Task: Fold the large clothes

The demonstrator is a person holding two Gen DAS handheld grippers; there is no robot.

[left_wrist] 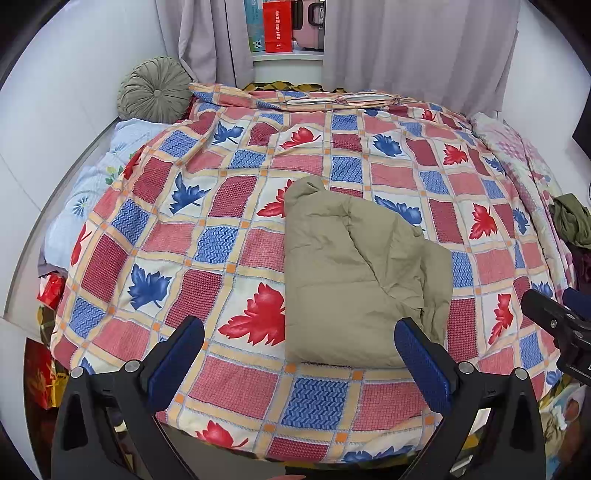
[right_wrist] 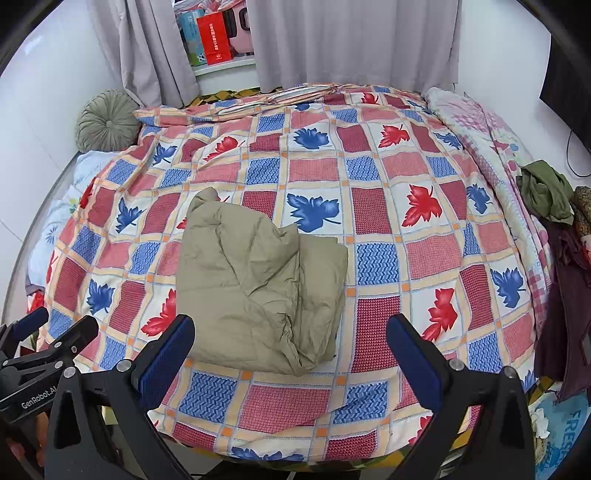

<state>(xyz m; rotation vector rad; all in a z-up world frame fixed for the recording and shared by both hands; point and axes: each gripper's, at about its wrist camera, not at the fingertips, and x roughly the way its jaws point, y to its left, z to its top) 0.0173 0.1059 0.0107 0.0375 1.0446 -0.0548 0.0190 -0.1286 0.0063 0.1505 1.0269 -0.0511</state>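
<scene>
Khaki clothing [left_wrist: 354,280], thick and already folded into a bulky bundle, lies on the bed cover [left_wrist: 229,229] near the front edge of the bed, in the lower middle of both views. The cover has a check pattern of red and blue squares with red and blue leaves. The left gripper [left_wrist: 299,343] hangs above the near edge with its blue-padded fingers spread wide and nothing between them; its right finger stands just in front of the lower right corner of the bundle, and I cannot tell if it touches. The right gripper [right_wrist: 290,339] is also released, fingers far apart and empty, with the bundle showing between and beyond its left finger. Each gripper appears at the side edge of the other view. At the upper left of the frame a round grey-green cushion [left_wrist: 155,88] leans against the white wall. Grey curtains [left_wrist: 417,40] hang behind the bed, and between them a red bag [left_wrist: 277,26] stands on a shelf. At the right edge a dark green garment [right_wrist: 546,192] lies crumpled, well apart from the bundle.
</scene>
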